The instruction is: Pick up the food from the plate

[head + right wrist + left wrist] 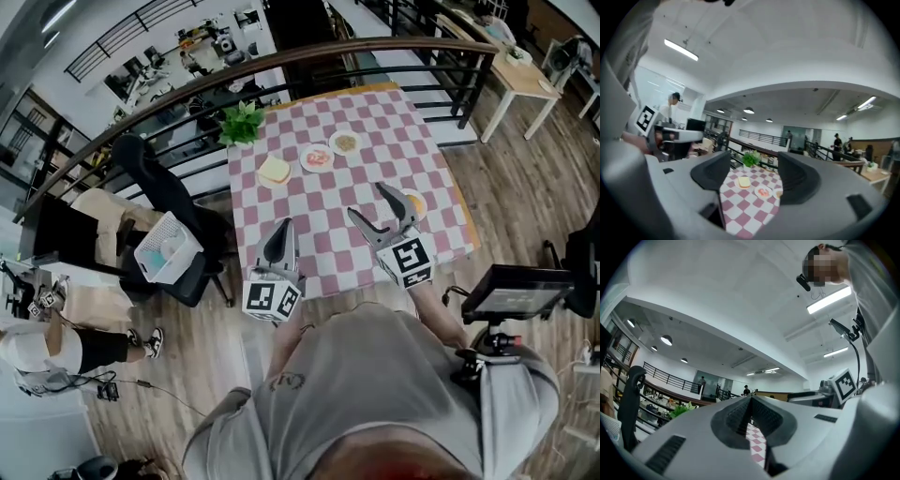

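Pink-and-white checked cloth (323,239) covers the table (361,90) in front of me, and the food sits on small white plates. A slice of bread (274,170) lies on the plate towards the left edge. Just to its right is a plate with something red (317,157), and next to that a plate with a brownish patch (345,142). These three make a short row across the far half of the cloth, close together but not touching. A fourth plate (415,202) lies nearer me by the right edge, holding an orange-brown piece, and part of it is hidden behind my right gripper (366,199). A green potted plant (242,123) stands at the far left corner.

My right gripper hangs over the near right part of the cloth with its jaws spread wide and nothing between them. Looking along them I see only the checks and the row of plates further off. One jaw is just beside the fourth plate, and I cannot tell whether it touches.

My left gripper (284,226) is over the near left part of the table, jaws pressed together and empty. Its own view tilts up towards the ceiling, with only a sliver of cloth showing under the jaws.

A black office chair (150,173) stands left of the table with a white basket (167,247) near it, and a dark curved railing (281,66) runs behind.
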`<control>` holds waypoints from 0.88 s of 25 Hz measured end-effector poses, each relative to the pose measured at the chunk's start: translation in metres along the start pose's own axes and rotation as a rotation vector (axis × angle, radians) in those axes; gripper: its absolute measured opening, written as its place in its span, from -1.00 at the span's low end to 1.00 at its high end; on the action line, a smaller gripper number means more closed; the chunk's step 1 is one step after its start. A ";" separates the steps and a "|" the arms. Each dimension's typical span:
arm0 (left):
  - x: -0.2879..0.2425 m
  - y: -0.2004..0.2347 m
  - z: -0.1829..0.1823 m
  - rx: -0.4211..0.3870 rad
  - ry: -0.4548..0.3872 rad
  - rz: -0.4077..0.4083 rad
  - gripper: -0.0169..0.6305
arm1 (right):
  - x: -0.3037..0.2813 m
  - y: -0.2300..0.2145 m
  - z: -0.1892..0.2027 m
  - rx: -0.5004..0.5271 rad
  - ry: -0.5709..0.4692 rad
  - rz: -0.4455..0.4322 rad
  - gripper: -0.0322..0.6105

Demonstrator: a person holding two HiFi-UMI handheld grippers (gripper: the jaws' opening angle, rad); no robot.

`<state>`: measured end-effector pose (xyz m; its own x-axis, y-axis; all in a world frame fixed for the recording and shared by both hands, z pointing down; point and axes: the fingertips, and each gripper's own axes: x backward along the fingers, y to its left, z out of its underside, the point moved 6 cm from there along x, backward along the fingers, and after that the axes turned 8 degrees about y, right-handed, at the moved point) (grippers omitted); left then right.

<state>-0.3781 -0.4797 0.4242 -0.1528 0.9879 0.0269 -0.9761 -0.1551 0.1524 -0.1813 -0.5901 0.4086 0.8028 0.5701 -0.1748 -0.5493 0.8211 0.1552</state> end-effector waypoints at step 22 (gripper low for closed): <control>0.020 0.019 0.022 0.031 0.051 -0.086 -0.93 | -0.043 -0.066 0.097 0.300 0.597 0.053 0.16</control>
<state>-0.3958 -0.4629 0.4497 -0.0772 0.9963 -0.0378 -0.9807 -0.0691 0.1827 -0.1569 -0.6718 0.5005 0.4634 0.5982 -0.6538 -0.4267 0.7973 0.4270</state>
